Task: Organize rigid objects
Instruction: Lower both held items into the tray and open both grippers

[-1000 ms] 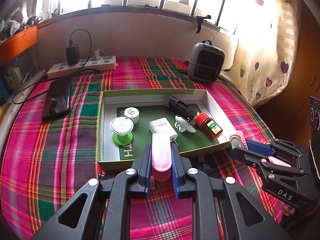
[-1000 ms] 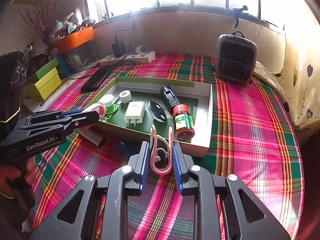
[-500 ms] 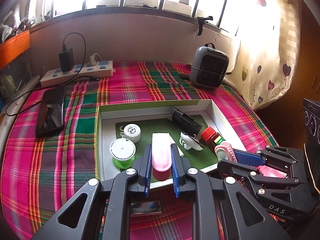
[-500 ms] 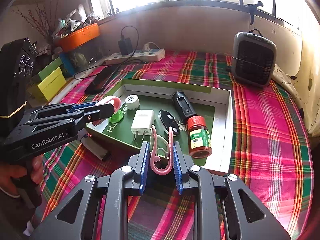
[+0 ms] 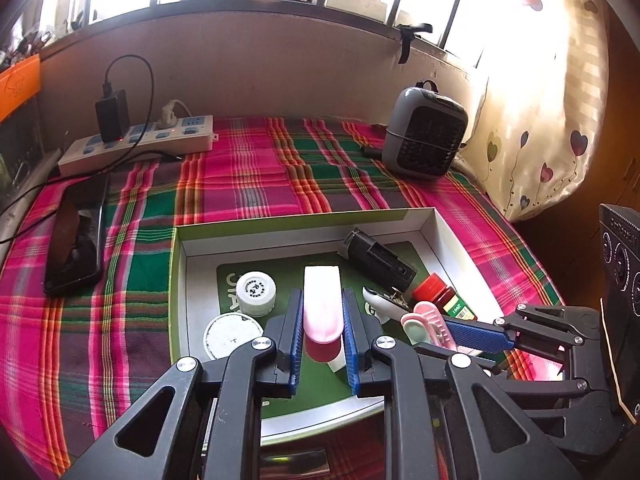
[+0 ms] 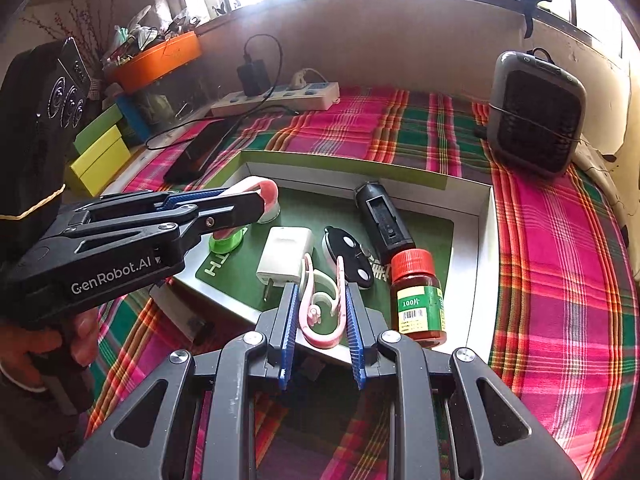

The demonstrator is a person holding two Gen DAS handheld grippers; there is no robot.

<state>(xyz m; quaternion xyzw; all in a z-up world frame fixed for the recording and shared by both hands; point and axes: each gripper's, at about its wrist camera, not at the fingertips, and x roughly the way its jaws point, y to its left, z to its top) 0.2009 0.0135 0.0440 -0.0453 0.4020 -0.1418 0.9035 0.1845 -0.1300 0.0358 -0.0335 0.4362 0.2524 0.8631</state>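
Note:
My left gripper (image 5: 322, 296) is shut on a pink and white oblong case (image 5: 322, 308), held over the near part of an open white box (image 5: 304, 218) with a green rim. My right gripper (image 6: 322, 292) is shut on a pink hook-shaped clip (image 6: 320, 312), just above the box's front edge (image 6: 224, 300). On the green mat inside lie a white charger (image 6: 284, 256), a black key fob (image 6: 348, 256), a black device (image 6: 384, 220), a red-capped bottle (image 6: 416, 296), a white cap (image 5: 256, 294) and a green-based spool (image 5: 230, 336). Each gripper shows in the other's view.
A power strip (image 5: 136, 142) with plugs and a black phone (image 5: 76, 240) lie at the back left on the plaid cloth. At the back right stands a grey heater (image 5: 424, 136). Yellow-green boxes (image 6: 102, 148) and an orange basket (image 6: 160, 58) crowd the left. A person's hand (image 6: 48, 344) grips the left handle.
Both grippers have moved forward from short of the box to over its near part, each still shut on its pink object. The box's contents have not moved.

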